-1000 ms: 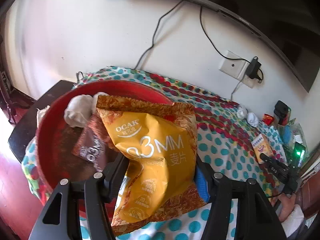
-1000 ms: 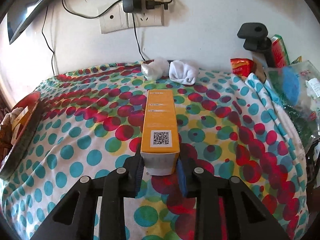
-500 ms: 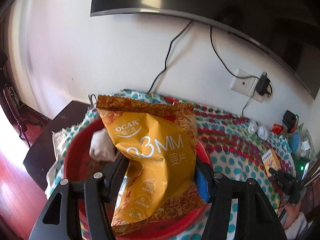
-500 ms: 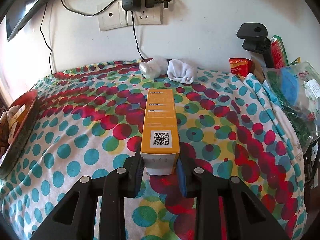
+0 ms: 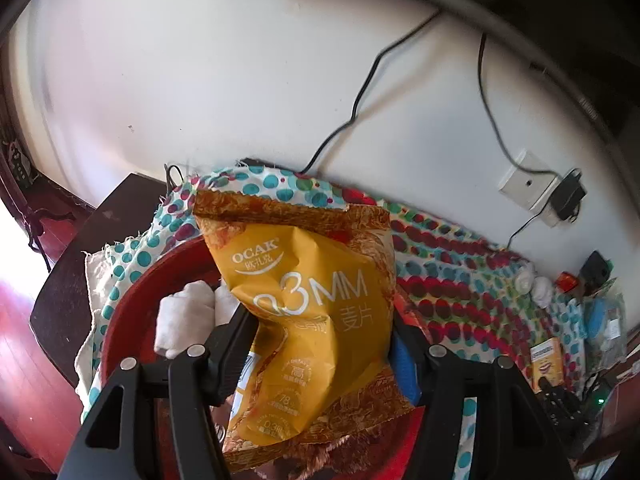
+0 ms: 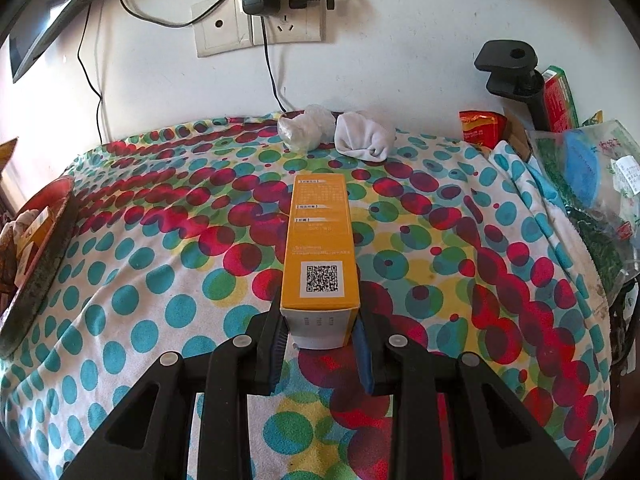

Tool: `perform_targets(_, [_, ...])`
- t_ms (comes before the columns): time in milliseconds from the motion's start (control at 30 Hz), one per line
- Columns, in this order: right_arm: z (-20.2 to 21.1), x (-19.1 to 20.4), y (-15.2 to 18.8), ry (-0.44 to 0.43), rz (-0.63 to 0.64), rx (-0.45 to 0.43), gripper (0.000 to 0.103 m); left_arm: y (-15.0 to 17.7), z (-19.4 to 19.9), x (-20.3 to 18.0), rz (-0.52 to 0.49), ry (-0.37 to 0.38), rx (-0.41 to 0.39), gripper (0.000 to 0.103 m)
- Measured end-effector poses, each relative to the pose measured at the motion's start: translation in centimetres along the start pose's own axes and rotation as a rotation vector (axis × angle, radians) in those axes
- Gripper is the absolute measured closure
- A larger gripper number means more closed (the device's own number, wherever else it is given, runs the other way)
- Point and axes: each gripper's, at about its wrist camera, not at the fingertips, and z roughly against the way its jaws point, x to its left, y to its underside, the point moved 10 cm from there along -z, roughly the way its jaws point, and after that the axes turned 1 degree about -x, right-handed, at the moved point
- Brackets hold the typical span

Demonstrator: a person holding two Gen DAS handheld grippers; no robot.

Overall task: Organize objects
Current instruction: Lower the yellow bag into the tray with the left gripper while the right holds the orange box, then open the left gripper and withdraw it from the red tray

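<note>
Red round basin [image 5: 132,300] at nine o'clock holds rolled white socks [image 5: 184,320]; your left gripper [image 5: 320,344] clamps wide on the yellow crinkled snack bag [image 5: 316,320] above it, your right gripper [image 6: 320,344] pinches the orange cardboard box [image 6: 320,240], and a white sock [image 6: 364,140] at twelve o'clock on the polka-dot cloth [image 6: 160,280] awaits sorting.

Snack bag [image 5: 320,320] above basin [image 5: 132,304]; box [image 6: 320,240] on tablecloth [image 6: 160,280].

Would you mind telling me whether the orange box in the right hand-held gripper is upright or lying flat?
Lying flat: the orange box stretches lengthwise along the dotted cloth, QR-code face up, its near end clamped.
</note>
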Motion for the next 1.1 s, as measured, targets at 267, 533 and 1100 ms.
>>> perform_targets(267, [0.0,-0.2,0.0,0.001,-0.01,-0.001,0.076,0.7,-3.8,0.1,-0.069,-0.096,0.07,0.04])
perform_targets(533, [-0.2,-0.2,0.1,0.001,-0.015,0.009,0.076,2.1,-5.8,0.5,-0.157,-0.146,0.1,0.031])
perform_targets(1100, [0.4,-0.4,-0.2,0.013,-0.015,-0.023,0.076,6.1,2.4,0.0,-0.168,-0.103,-0.083,0.031])
